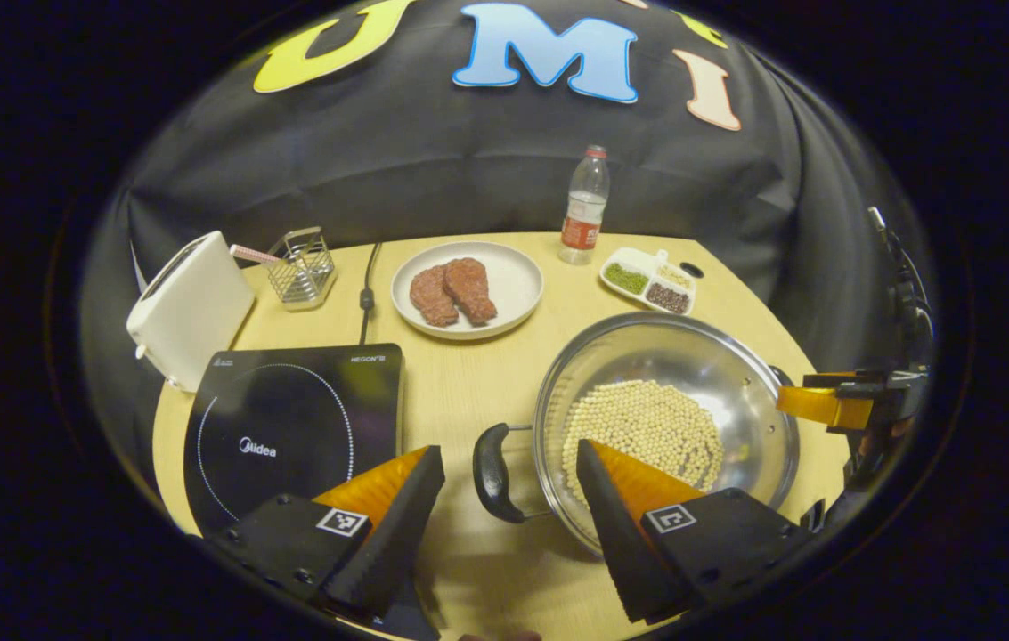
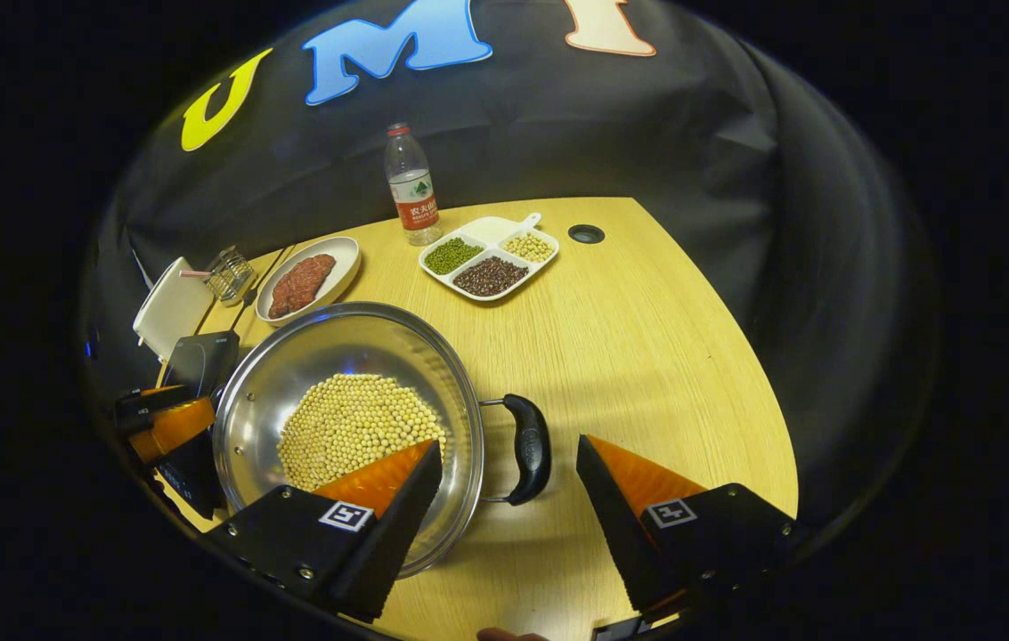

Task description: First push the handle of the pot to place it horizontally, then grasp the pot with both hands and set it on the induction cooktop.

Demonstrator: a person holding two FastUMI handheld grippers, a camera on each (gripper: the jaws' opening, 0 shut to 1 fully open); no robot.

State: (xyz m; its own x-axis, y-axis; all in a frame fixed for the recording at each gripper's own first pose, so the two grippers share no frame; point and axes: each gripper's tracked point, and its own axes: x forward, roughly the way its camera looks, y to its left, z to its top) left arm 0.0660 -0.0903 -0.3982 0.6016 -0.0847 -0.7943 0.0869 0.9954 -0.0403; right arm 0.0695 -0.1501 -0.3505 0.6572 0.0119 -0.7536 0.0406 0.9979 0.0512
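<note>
Both tools [image 1: 511,463] [image 2: 509,456] open astride the pot's [image 1: 718,374] handles [image 1: 493,472]

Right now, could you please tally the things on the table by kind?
Pot: 1
Cooktop: 1
Toaster: 1
Wire rack: 1
Plate of meat: 1
Bottle: 1
Divided bean dish: 1
Total: 7

wooden table [image 2: 646,338] with pot [image 2: 353,374], cooktop [image 1: 290,418], toaster [image 1: 188,307], plate [image 1: 517,276], bottle [image 2: 410,182], divided dish [image 2: 488,233], rack [image 1: 301,267]
</note>
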